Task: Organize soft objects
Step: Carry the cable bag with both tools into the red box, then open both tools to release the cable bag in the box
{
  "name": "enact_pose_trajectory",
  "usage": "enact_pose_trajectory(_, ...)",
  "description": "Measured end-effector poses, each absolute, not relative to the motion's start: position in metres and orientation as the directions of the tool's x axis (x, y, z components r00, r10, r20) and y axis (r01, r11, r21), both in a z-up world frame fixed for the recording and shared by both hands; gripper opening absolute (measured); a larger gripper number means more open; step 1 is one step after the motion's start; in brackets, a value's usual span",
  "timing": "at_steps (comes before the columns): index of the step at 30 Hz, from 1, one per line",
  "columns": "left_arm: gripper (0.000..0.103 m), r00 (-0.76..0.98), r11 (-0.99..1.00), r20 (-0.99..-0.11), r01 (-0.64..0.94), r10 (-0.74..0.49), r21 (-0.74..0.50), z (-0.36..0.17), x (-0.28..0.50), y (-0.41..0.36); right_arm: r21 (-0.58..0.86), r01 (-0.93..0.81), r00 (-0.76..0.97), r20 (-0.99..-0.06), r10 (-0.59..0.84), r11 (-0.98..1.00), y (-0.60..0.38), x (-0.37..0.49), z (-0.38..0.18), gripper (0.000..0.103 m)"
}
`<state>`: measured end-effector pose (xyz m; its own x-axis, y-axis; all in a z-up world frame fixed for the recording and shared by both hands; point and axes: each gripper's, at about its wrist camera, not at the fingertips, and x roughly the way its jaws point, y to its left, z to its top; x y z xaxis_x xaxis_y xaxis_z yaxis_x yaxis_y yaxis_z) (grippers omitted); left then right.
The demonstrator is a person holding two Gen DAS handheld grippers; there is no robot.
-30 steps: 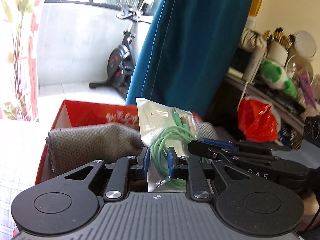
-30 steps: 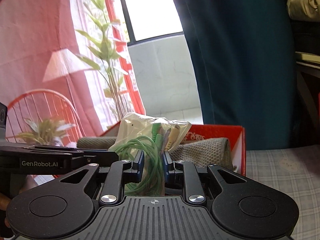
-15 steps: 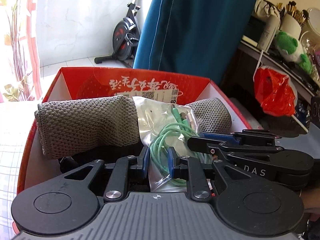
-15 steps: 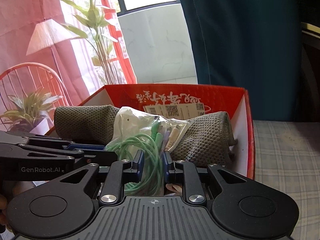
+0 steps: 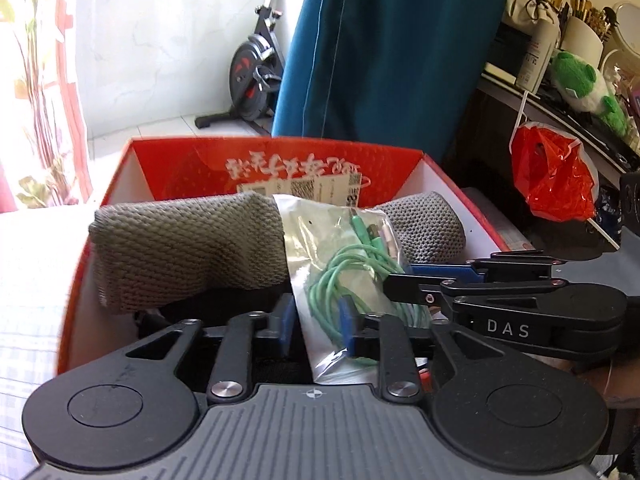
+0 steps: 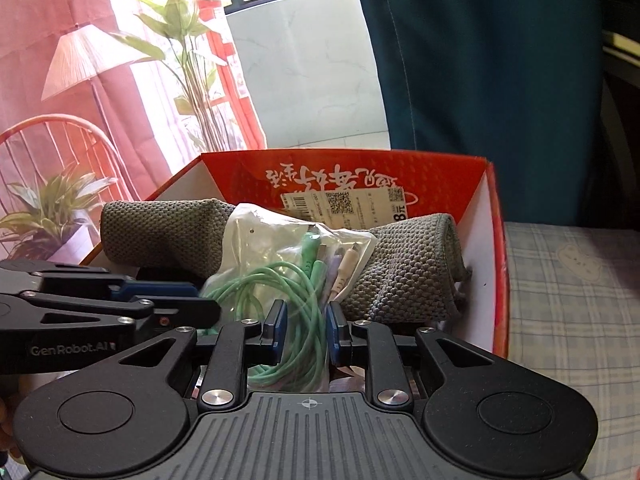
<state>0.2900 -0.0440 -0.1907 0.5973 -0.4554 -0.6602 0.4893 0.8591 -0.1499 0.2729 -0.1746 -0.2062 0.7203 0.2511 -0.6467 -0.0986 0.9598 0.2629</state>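
**A:** Where is the bag of cables?

**B:** A clear plastic bag (image 5: 340, 248) of coiled green cables (image 6: 280, 292) stands nearly upright inside an open red box (image 5: 248, 160). It leans on a rolled grey towel (image 5: 180, 248) that lies across the box, and the box sits on a checked cloth (image 6: 568, 300).

**A:** What are the two grippers doing?

**B:** Both reach into the box from the near side, pointing downward. The left gripper (image 5: 316, 322) has the lower part of the bag between its blue pads (image 5: 286, 320), and its jaws are opening; a gap shows beside the left pad, so the pads no longer press. The right gripper (image 6: 306, 326) straddles the cable loops at a narrow spread, opening slightly. Whether its pads press the bag I cannot tell, since the plastic blurs the edges.

**A:** What lies behind?

**B:** A dark teal curtain (image 5: 392, 52), an exercise bike (image 5: 252, 68) by the window, and a red plastic bag (image 5: 556, 172) hanging from a cluttered shelf.
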Motion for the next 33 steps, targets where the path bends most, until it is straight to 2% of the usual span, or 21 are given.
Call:
enact_pose_trajectory(1, 0.052, 0.611, 0.863, -0.652, 0.485, -0.449, -0.140, -0.187, 0.287, -0.042, 0.254, -0.096, 0.722, -0.648, 0.243, 0.963, -0.173, 0.272, -0.203, 0.023)
enact_pose_trajectory(3, 0.066, 0.643, 0.872, -0.629, 0.474, -0.436, -0.119, -0.179, 0.280, -0.038, 0.233, -0.093, 0.731, -0.644, 0.225, 0.968, -0.172, 0.267, -0.196, 0.025)
enact_pose_trajectory(5, 0.074, 0.671, 0.880, -0.610, 0.466, -0.421, -0.094, -0.171, 0.273, -0.034, 0.209, -0.093, 0.744, -0.635, 0.208, 0.973, -0.171, 0.261, -0.188, 0.028)
enact_pose_trajectory(7, 0.093, 0.707, 0.893, -0.589, 0.445, -0.391, -0.058, -0.163, 0.265, -0.031, 0.184, -0.092, 0.753, -0.630, 0.189, 0.979, -0.169, 0.256, -0.181, 0.033)
enact_pose_trajectory(9, 0.102, 0.744, 0.908, -0.565, 0.419, -0.357, -0.023, -0.154, 0.256, -0.029, 0.170, -0.090, 0.763, -0.622, 0.178, 0.981, -0.168, 0.250, -0.173, 0.047)
enact_pose_trajectory(10, 0.103, 0.754, 0.910, -0.558, 0.415, -0.348, -0.007, -0.149, 0.252, -0.028, 0.160, -0.087, 0.768, -0.618, 0.169, 0.983, -0.167, 0.246, -0.168, 0.051)
enact_pose_trajectory(12, 0.103, 0.757, 0.905, -0.550, 0.425, -0.351, 0.008, -0.138, 0.244, -0.026, 0.142, -0.090, 0.779, -0.606, 0.158, 0.986, -0.165, 0.240, -0.158, 0.068)
enact_pose_trajectory(13, 0.103, 0.760, 0.904, -0.543, 0.427, -0.356, 0.005, -0.134, 0.239, -0.023, 0.132, -0.090, 0.786, -0.600, 0.152, 0.987, -0.164, 0.236, -0.153, 0.072)
enact_pose_trajectory(15, 0.103, 0.776, 0.910, -0.527, 0.414, -0.347, 0.011, -0.124, 0.230, -0.019, 0.118, -0.093, 0.797, -0.586, 0.145, 0.989, -0.161, 0.228, -0.142, 0.088)
enact_pose_trajectory(18, 0.103, 0.805, 0.921, -0.503, 0.388, -0.315, 0.043, -0.111, 0.215, -0.015, 0.100, -0.097, 0.818, -0.559, 0.137, 0.990, -0.158, 0.215, -0.125, 0.102)
enact_pose_trajectory(24, 0.103, 0.875, 0.939, -0.432, 0.309, -0.218, 0.152, -0.085, 0.178, -0.015, 0.101, -0.100, 0.837, -0.530, 0.138, 0.990, -0.154, 0.187, -0.095, 0.102)
enact_pose_trajectory(28, 0.103, 0.899, 0.947, -0.374, 0.293, -0.228, 0.128, -0.065, 0.149, -0.006, 0.129, -0.112, 0.855, -0.493, 0.162, 0.985, -0.152, 0.165, -0.074, 0.103)
enact_pose_trajectory(33, 0.103, 0.924, 0.972, -0.355, 0.197, -0.140, 0.131, -0.044, 0.118, -0.003, 0.116, -0.099, 0.887, -0.439, 0.140, 0.988, -0.148, 0.127, -0.047, 0.103)
